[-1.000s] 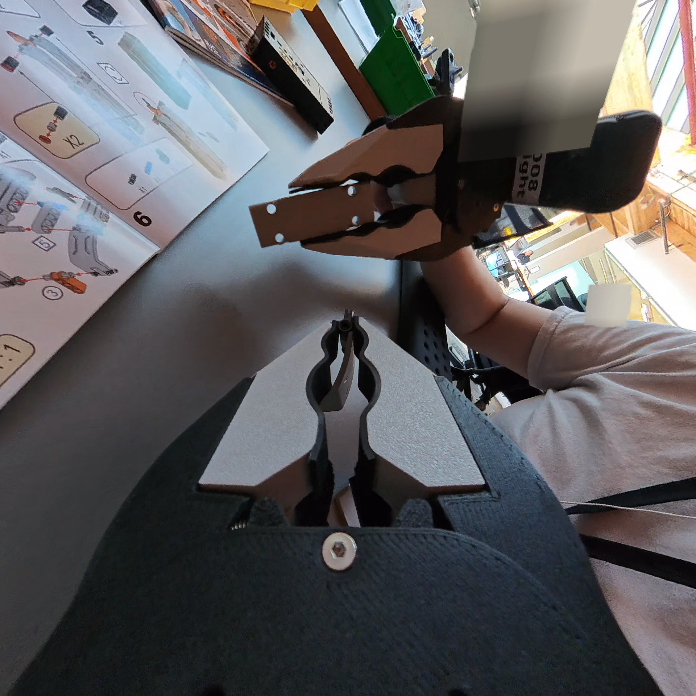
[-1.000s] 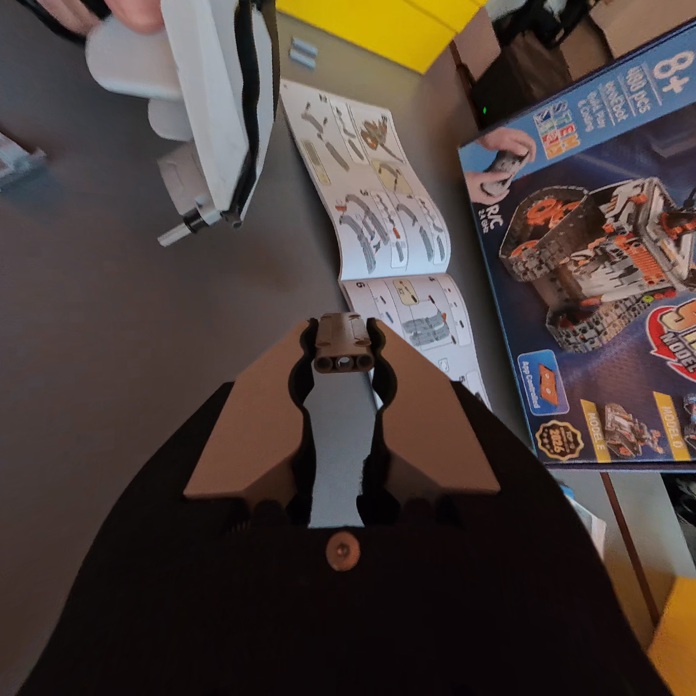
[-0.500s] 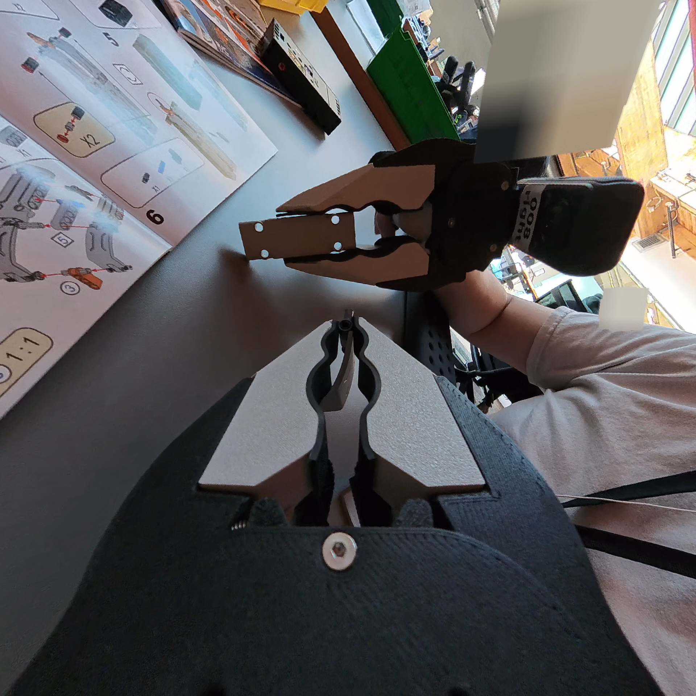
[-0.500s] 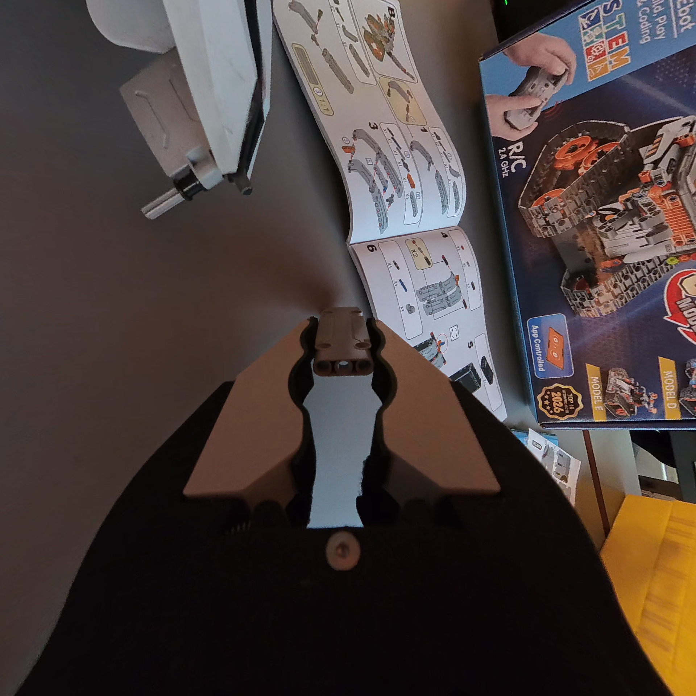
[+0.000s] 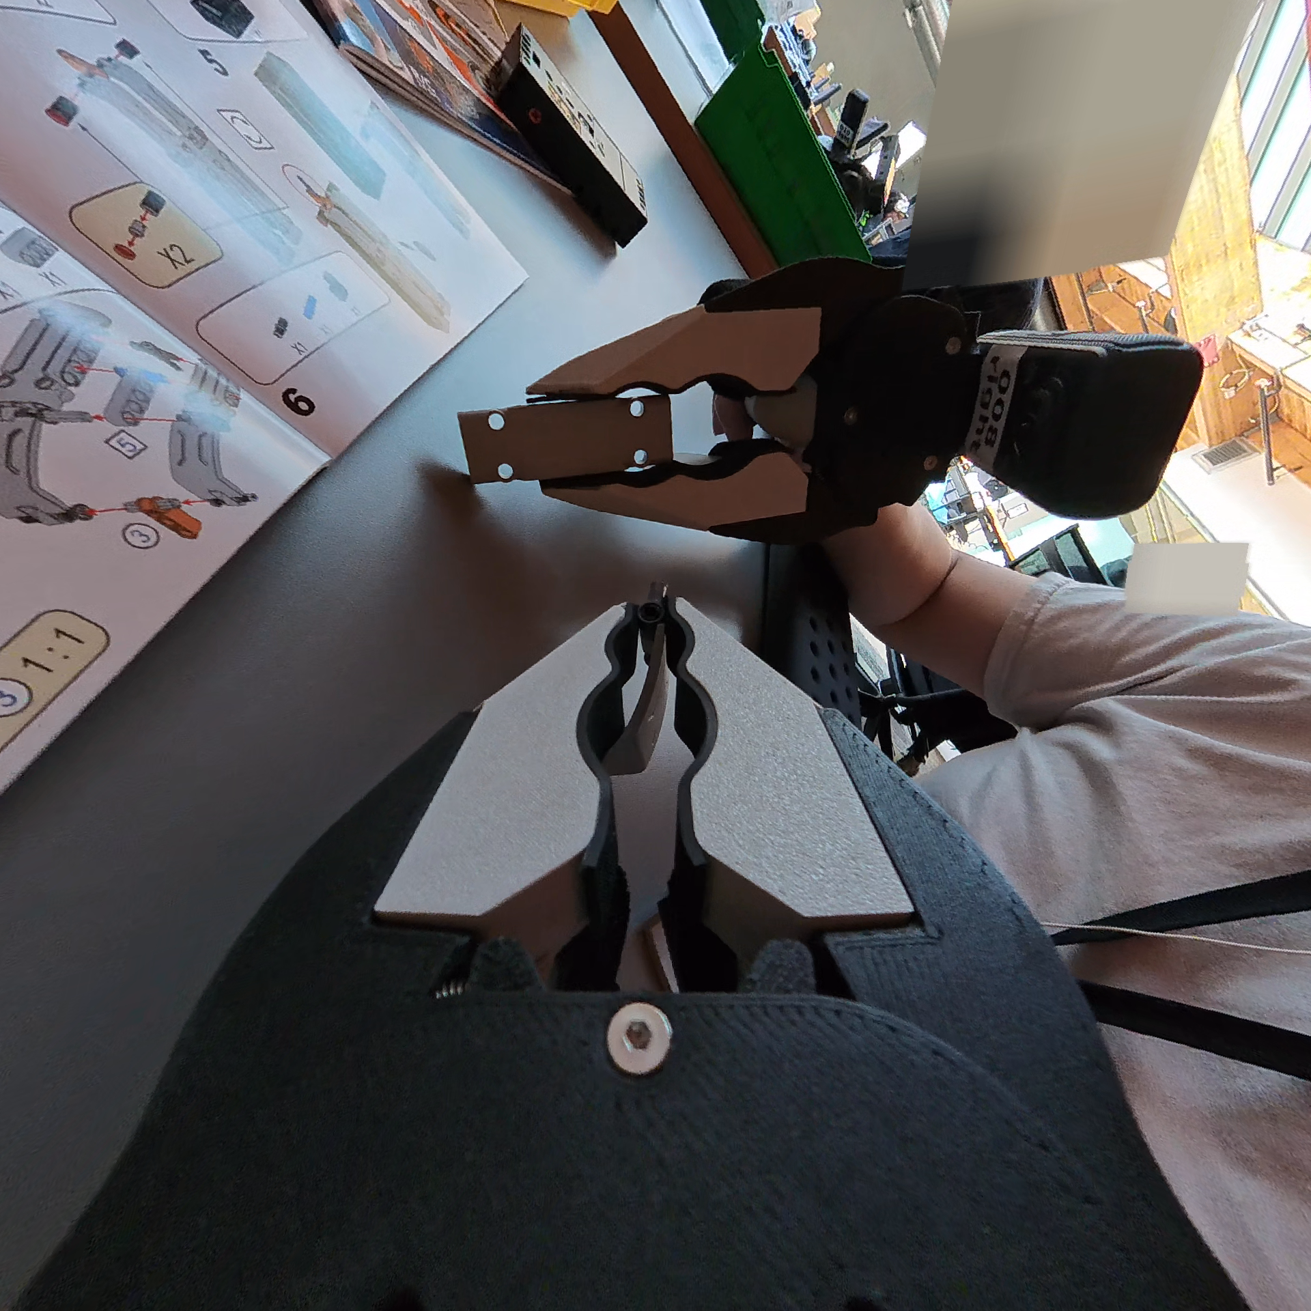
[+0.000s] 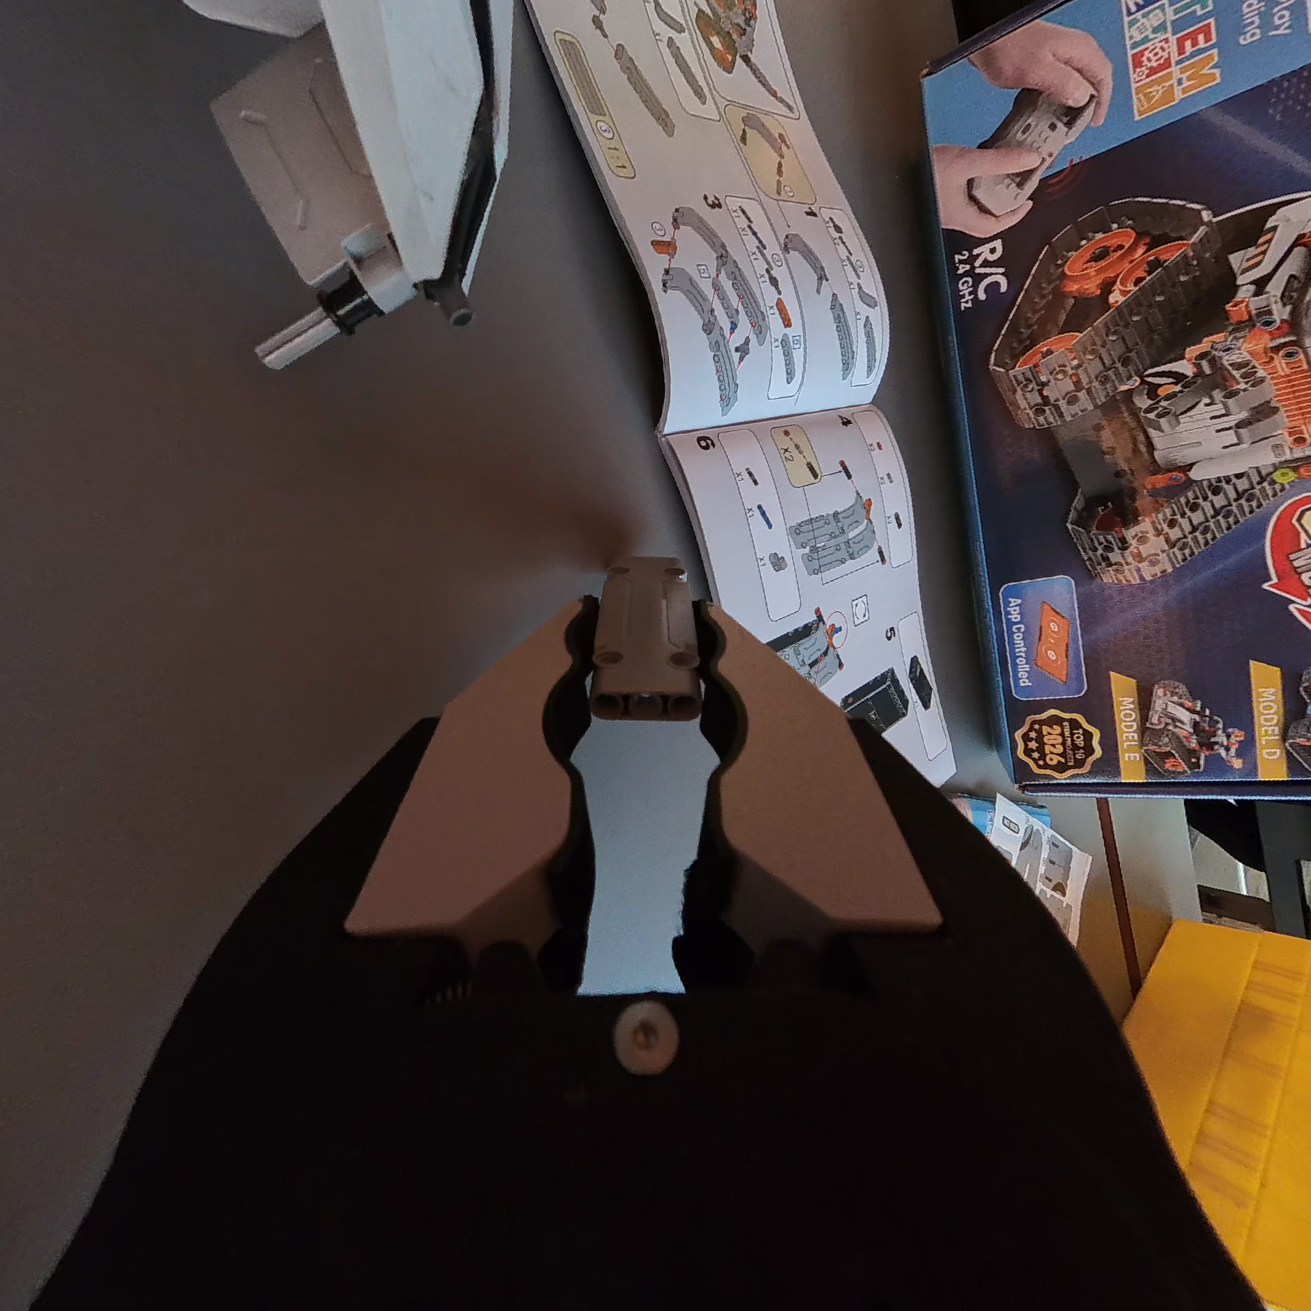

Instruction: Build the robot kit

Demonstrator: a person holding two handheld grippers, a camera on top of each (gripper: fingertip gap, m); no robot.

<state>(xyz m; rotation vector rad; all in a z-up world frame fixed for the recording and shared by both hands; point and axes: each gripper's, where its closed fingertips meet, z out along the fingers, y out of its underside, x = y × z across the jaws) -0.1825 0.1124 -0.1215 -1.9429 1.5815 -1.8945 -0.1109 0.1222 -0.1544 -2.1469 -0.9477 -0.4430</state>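
Note:
My right gripper is shut on a grey rectangular block with corner holes. In the left wrist view, this gripper holds the block flat, and its far end sits low at the dark table. My left gripper is shut on a thin grey part with a black pin at the tip. In the right wrist view, the left gripper is at the upper left. Its grey part carries a light axle that sticks out.
An open instruction booklet lies right of the block and shows in the left wrist view. A blue toy box lies beyond it. A black device, green bin and yellow bin stand around. A person's arm is at the table edge. The gap from one gripper's tips to the other's is roughly 8 cm. It is some 25 cm from my right tips to the black device.
My right gripper has come down and nearer with the block, whose end is now at the table. The block's top face now shows in the right wrist view. My left gripper stays shut.

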